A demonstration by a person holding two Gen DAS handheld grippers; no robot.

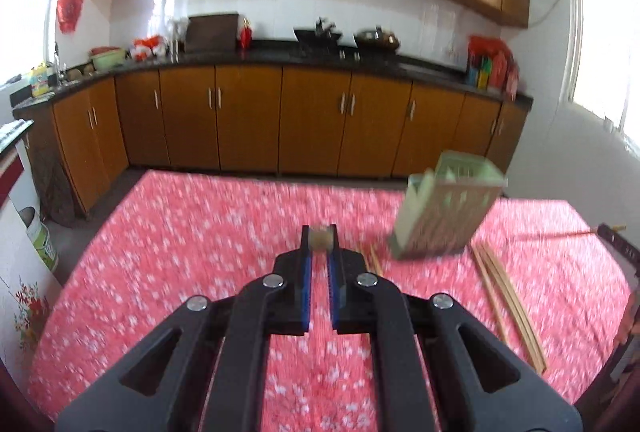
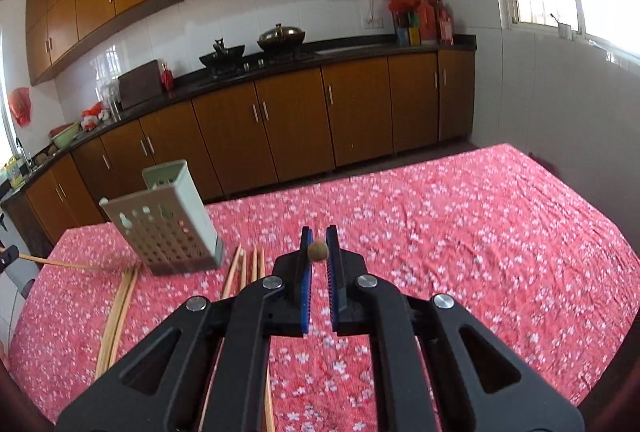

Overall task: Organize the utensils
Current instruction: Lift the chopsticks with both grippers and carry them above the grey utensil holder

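Observation:
A pale green perforated utensil holder [image 1: 446,211] stands upright on the pink floral tablecloth [image 1: 200,232]; it also shows in the right wrist view [image 2: 168,220]. Wooden chopsticks [image 1: 508,296] lie flat to the right of the holder, and more lie on both sides of it in the right wrist view [image 2: 120,308]. My left gripper [image 1: 319,239] is shut on the end of a chopstick [image 1: 320,240], seen end-on. My right gripper [image 2: 318,247] is shut on the round end of a chopstick [image 2: 318,251], to the right of the holder.
The table [image 2: 460,232] stands in a kitchen with brown cabinets [image 1: 280,119] and a black counter behind it. A dark gripper part holding a chopstick [image 1: 616,236] shows at the right edge of the left view. A bucket [image 1: 40,240] stands on the floor at left.

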